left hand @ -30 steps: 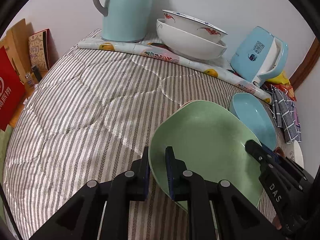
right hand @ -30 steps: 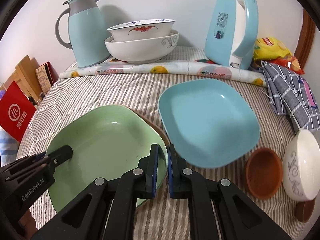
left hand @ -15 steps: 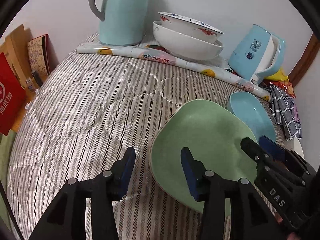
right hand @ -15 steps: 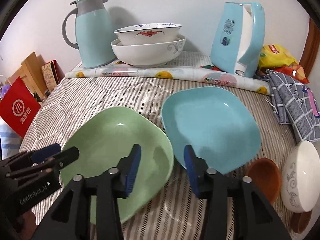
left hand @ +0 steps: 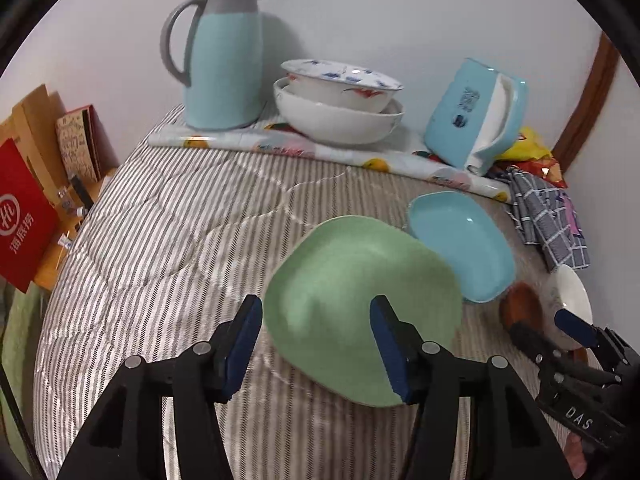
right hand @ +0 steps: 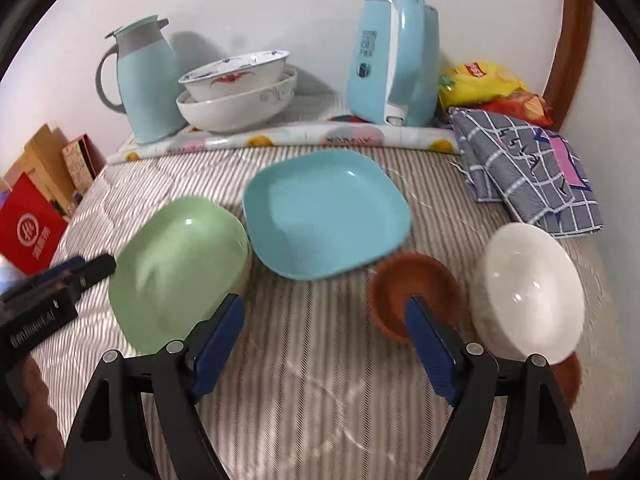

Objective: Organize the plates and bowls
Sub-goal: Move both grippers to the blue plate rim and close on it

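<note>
A: What lay under everything?

B: A striped quilt (right hand: 304, 368) on a bed, with a rolled printed sheet (right hand: 288, 140) along its far edge by the wall. On that edge stood a pale blue thermos jug (right hand: 146, 80), a pale blue kettle (right hand: 394, 60), and two white bowls (right hand: 240, 92) nested one inside the other between them.

A: And the plates?

B: The blue plate (right hand: 326, 212) sat near the middle of the quilt. The green plate (right hand: 176, 268) lay just to its left, their near corners touching or almost so; in the left wrist view the green plate (left hand: 362, 308) overlapped the blue plate's (left hand: 464, 246) edge.

A: Anything to the right?

B: A checked cloth (right hand: 524, 172) with snack bags (right hand: 488, 88) behind it. Nearer the camera were a white bowl (right hand: 528, 292) and a small brown bowl (right hand: 416, 288) just beside it, and another brown dish showed under the white bowl's near edge.

A: How did the grippers stand?

B: The left gripper (left hand: 316, 344) had its fingers wide apart, hovering by the green plate's near rim and gripping nothing. The right gripper (right hand: 324, 336) also had its fingers spread wide, empty, above the quilt between the green plate and the brown bowl.
</note>
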Motion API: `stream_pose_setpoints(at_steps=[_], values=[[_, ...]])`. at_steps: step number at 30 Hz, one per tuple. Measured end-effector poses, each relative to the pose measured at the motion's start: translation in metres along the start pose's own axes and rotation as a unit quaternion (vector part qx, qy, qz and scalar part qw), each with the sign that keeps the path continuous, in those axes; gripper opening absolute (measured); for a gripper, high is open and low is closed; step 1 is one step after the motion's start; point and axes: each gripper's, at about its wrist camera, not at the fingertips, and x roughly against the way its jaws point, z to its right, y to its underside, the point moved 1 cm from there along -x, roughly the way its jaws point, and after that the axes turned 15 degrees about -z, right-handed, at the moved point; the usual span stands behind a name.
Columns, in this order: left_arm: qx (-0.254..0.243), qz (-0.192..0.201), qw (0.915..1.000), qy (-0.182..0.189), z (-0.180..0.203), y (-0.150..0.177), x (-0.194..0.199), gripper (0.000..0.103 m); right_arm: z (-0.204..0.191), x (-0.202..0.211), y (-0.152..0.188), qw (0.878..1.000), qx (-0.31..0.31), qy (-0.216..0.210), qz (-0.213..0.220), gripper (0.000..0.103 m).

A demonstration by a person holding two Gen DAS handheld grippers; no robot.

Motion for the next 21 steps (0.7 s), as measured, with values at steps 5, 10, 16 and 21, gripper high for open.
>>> stream_pose_setpoints(at_steps=[5,10,16,21], values=[[-0.014,0.012,0.9998,0.003,0.017,0.003,0.015,0.054,0.018,0.020,0.019,0.999,-0.005,-0.003,0.042,0.082],[-0.024,0.016,0.9995,0.014,0.028,0.000,0.024,0.054,0.036,0.034,0.022,0.998,-0.028,-0.021,0.060,0.082],[-0.032,0.008,0.9992,0.021,0.042,-0.009,0.025,0.054,0.051,0.036,0.011,0.998,-0.044,-0.004,0.049,0.082],[-0.034,0.004,0.9993,0.017,0.049,-0.020,0.019,0.054,0.056,0.027,0.000,0.998,-0.044,-0.022,0.029,0.082]])
